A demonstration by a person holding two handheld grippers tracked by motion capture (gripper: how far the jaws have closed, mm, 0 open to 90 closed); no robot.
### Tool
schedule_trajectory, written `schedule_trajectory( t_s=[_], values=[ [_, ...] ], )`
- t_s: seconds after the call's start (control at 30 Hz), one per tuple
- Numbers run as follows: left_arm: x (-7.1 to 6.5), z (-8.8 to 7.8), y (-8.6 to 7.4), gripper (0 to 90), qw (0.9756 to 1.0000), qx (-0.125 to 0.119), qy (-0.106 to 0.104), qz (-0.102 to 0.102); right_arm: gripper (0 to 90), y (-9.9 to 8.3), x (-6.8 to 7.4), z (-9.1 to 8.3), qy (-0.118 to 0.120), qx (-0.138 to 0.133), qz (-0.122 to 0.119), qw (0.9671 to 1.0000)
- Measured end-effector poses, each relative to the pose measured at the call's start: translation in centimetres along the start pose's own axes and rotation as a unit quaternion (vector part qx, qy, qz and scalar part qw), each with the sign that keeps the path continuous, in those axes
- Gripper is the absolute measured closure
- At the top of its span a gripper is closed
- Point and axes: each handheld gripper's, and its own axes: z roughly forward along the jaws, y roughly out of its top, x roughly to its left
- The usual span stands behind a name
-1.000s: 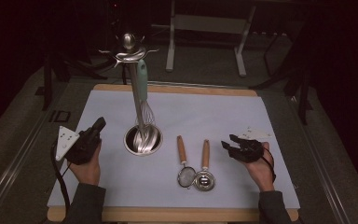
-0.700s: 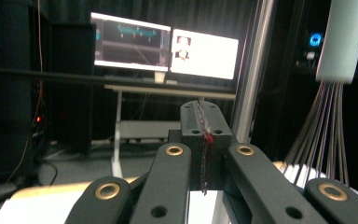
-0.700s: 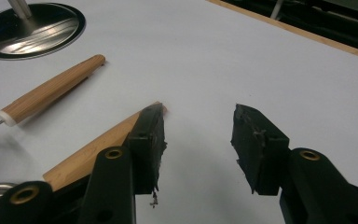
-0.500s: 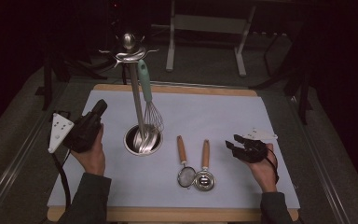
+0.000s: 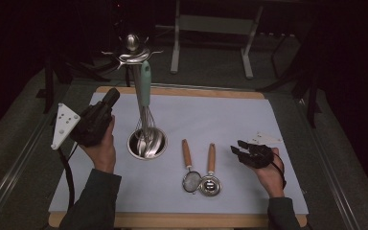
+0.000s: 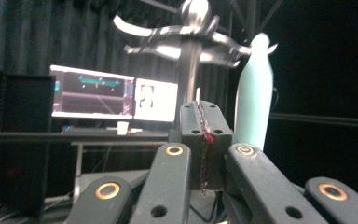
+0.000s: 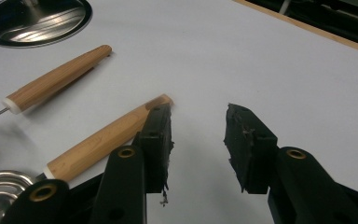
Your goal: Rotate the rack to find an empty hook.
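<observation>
Hovering with jaws apart and just closing a little, nothing between them, right gripper [image 7: 198,140] sits beside wooden handle [image 7: 105,140] at its left jaw; left gripper [image 6: 204,140] closed, empty, facing whisk handle [image 6: 254,93].

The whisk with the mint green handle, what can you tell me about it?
The whisk with the mint green handle hangs upright from a hook of the shiny metal rack. Its silver wire loops point down into the rack's round metal base. The handle looks like smooth plastic with a tapered top. Neither gripper touches it.
</observation>
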Motion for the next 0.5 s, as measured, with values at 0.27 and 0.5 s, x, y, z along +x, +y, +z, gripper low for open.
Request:
schedule_trajectory(
  t_s=[0.27,0.5],
  values=[
    [-0.9,1.3,2.2,90.0,0.9995,-0.025,-0.017,0.005,68.1,0.0,0.0,0.0,0.019,0.006,-0.002,0.9998],
    [-1.6,2.5,3.2,90.0,0.9993,-0.025,-0.023,0.018,67.0,0.0,-0.1,0.0,0.018,0.006,0.006,0.9998]
  ],
)
